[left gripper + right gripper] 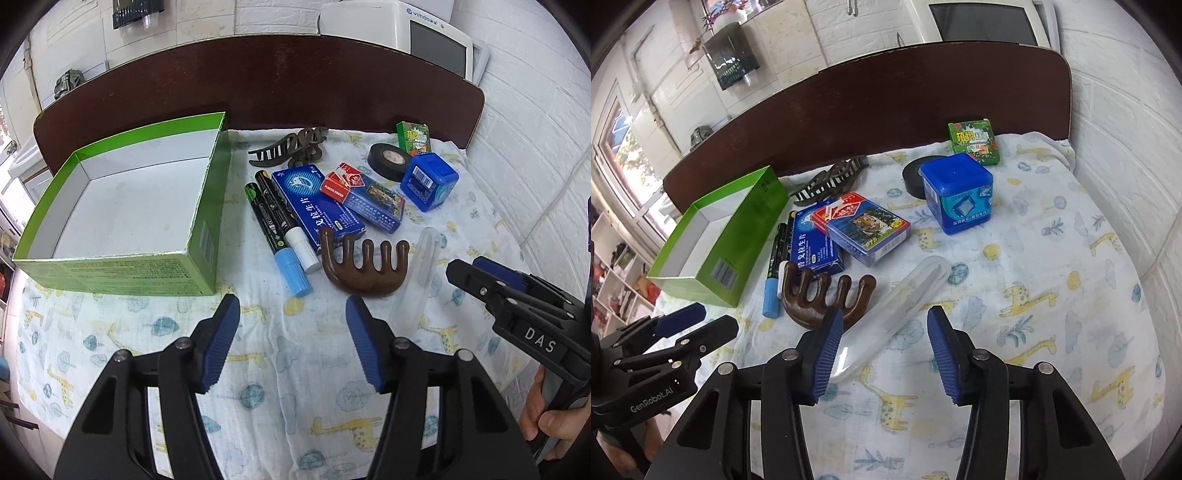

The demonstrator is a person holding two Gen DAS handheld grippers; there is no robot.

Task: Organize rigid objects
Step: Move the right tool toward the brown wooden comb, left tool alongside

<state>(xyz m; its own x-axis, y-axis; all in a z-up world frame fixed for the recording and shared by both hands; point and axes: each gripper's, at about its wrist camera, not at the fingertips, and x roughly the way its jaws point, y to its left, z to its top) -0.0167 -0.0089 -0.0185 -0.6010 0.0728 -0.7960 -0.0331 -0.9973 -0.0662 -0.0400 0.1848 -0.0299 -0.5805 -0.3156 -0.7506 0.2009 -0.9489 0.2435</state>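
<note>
An empty green box (205, 221) (746, 236) stands at the left on a giraffe-print cloth. Right of it lie two markers (280, 236), a blue tablet box (317, 206), a card pack (868, 232), a brown wooden comb (362, 266) (827, 295) and a clear plastic tube (421, 266) (897, 310). My left gripper (291, 310) (698, 321) hovers open over bare cloth in front of the markers and comb. My right gripper (884, 317) (465, 273) is open above the tube's near half, and its pads are clear of the tube.
Farther back sit a dark hair claw (291, 149), a black tape roll (389, 160), a blue cube box (955, 192) and a small green carton (975, 142). A dark headboard (258, 81) bounds the far side and a white brick wall (1126, 147) the right.
</note>
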